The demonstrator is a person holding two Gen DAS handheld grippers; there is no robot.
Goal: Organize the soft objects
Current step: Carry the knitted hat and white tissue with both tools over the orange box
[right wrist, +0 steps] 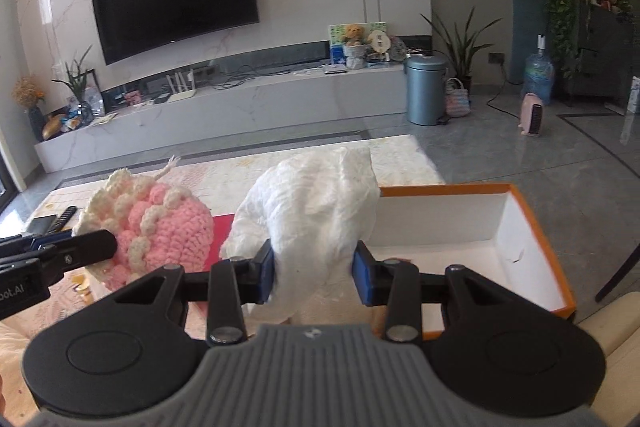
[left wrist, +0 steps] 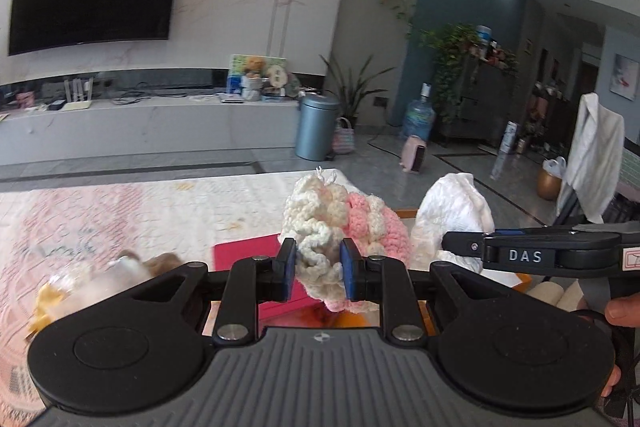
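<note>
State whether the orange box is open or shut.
Open: the orange box has no lid on, and its white inside walls and floor are visible.

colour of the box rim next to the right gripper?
Orange rim, white inside. Clearest in the right wrist view.

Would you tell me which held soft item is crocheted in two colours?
The pink-and-cream crocheted piece in the left claw; the right claw holds plain white crinkled cloth.
</note>
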